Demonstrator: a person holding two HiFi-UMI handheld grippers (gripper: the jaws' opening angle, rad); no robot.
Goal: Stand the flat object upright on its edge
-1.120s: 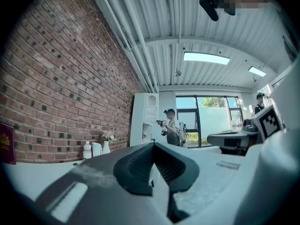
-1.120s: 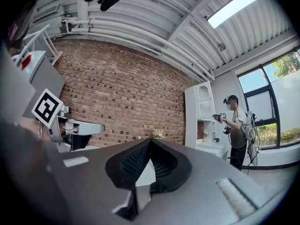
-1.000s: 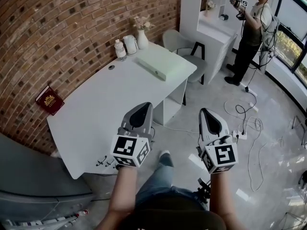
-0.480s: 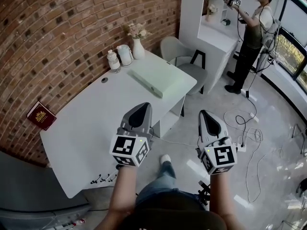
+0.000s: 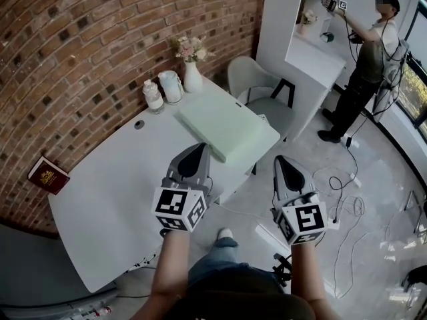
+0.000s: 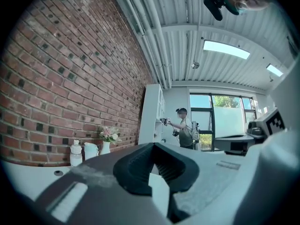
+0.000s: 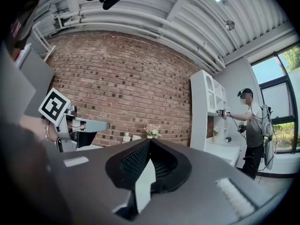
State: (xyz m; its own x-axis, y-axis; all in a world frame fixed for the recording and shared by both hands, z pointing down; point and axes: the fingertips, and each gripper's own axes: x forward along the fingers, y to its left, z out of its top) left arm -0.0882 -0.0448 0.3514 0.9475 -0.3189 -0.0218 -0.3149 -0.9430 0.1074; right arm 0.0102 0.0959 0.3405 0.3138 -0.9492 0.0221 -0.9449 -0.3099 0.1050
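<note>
Now, writing: the dark red booklet [image 5: 48, 175] bears a gold emblem; its print is too small to read.
Markers: black squares on both gripper cubes.
Flat object: pale green slab [image 5: 223, 133] lies flat on the white table [image 5: 107, 199].
Left gripper [image 5: 197, 151]: jaws together, empty, over the table's near edge.
Right gripper [image 5: 283, 161]: jaws together, empty, over the floor.
Change: table and slab have drawn nearer; the booklet now sits further left in view.

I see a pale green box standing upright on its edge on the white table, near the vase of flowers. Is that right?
Not quite. The pale green box is not upright on its edge: it lies flat on the white table, as the head view shows. The rest holds: the vase of flowers stands near the box's far end.
</note>
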